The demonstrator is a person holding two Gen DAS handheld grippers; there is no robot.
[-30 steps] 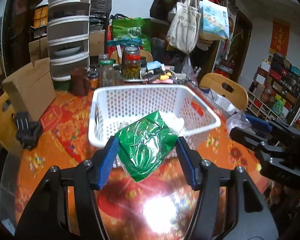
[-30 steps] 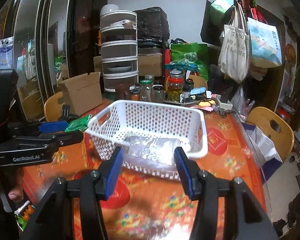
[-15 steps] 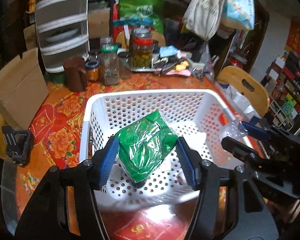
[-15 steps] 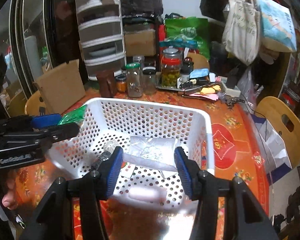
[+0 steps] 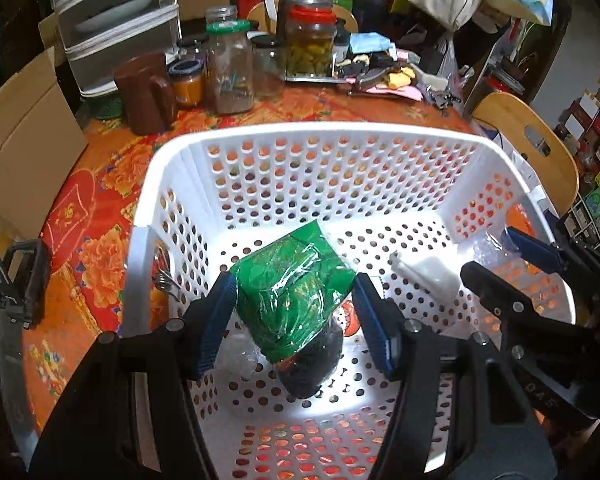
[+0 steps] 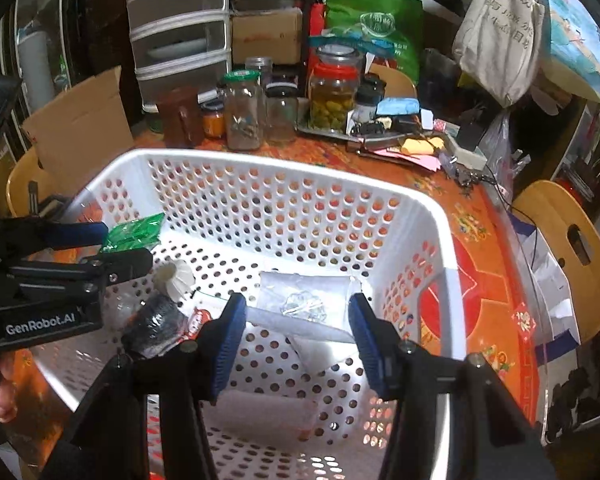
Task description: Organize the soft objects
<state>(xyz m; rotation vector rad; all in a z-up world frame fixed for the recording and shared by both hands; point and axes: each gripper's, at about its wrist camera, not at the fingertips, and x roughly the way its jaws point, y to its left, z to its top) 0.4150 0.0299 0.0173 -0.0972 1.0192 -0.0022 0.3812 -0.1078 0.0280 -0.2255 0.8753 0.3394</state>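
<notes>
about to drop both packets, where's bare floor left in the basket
Bare floor lies along the white basket far wall and the near edge below both grippers. Crowded: the middle, around the black bundle, the white shuttlecock and a clear bag.

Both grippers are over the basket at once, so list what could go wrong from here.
Left gripper and right gripper hang close inside the white basket; they could collide. The green packet may drop onto the dark wrapped item beneath it and slide off.

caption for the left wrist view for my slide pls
Left claw holds a green packet over the white basket as the right claw brings a clear packet.
</notes>
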